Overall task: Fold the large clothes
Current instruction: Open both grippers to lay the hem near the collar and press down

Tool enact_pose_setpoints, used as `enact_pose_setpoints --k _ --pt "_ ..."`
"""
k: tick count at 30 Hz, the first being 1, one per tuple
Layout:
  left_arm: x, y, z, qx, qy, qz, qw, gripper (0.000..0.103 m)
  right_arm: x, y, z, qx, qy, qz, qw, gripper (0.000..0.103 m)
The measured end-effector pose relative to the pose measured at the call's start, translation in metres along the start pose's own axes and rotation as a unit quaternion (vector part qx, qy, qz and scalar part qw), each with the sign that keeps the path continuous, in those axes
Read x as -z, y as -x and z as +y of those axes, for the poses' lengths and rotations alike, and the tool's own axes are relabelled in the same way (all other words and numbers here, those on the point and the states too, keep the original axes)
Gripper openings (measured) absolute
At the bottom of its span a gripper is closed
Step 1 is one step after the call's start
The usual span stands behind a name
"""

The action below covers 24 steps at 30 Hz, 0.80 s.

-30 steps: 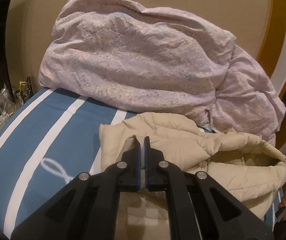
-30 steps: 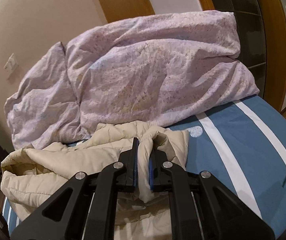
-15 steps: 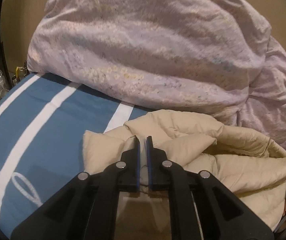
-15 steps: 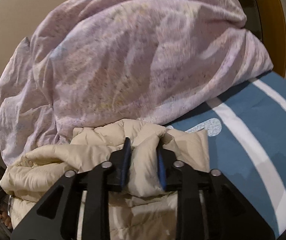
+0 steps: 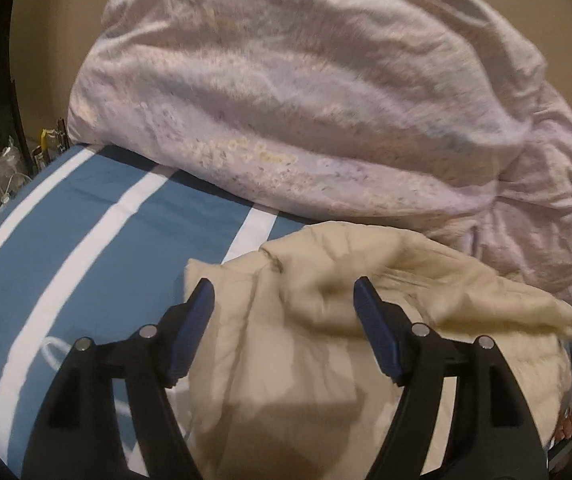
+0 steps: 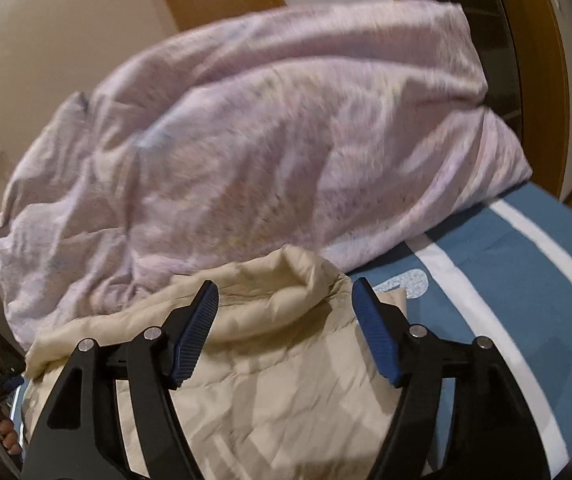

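Both tools' jaws were opening. The left tool (image 5: 284, 300) and right tool (image 6: 285, 302) each stood spread over the cream padded jacket (image 5: 326, 380), gripping nothing; it lay on the bed (image 5: 86, 260), a lilac duvet (image 5: 306, 100) beyond it.

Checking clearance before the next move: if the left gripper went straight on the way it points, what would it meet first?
Probably the cream puffer jacket: its bunched fold lies between the opening jaws of the left gripper, untouched by the pads. The lilac duvet is behind.
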<state>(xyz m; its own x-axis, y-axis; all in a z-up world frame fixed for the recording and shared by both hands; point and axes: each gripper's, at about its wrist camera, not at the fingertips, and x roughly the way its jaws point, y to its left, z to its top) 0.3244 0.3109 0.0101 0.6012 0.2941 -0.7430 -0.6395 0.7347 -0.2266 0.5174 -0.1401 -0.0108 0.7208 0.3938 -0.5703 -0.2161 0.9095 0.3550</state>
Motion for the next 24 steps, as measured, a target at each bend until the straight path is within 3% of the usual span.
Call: enact_pose_setpoints --k 8,11,15,19,24 --pt "0.013 0.022 -0.040 -0.005 -0.069 -0.014 0.9975 0.076 0.009 -0.010 0.027 -0.001 0.048 0.041 0.998 0.070" --pt "0.014 0.007 -0.056 -0.012 -0.085 -0.002 0.9963 0.076 0.015 -0.032 0.038 0.025 0.080 0.065 0.994 0.067" --pt "0.011 -0.027 -0.072 -0.056 -0.105 0.009 0.9929 0.076 0.017 -0.062 0.044 0.069 0.112 0.086 0.988 0.065" --pt "0.009 -0.054 -0.075 -0.085 -0.112 0.013 0.9899 0.076 0.015 -0.089 0.031 0.108 0.104 0.103 0.983 0.065" --pt "0.015 -0.066 -0.064 -0.082 -0.098 0.011 0.9918 0.081 0.025 -0.097 0.013 0.114 0.081 0.112 0.984 0.066"
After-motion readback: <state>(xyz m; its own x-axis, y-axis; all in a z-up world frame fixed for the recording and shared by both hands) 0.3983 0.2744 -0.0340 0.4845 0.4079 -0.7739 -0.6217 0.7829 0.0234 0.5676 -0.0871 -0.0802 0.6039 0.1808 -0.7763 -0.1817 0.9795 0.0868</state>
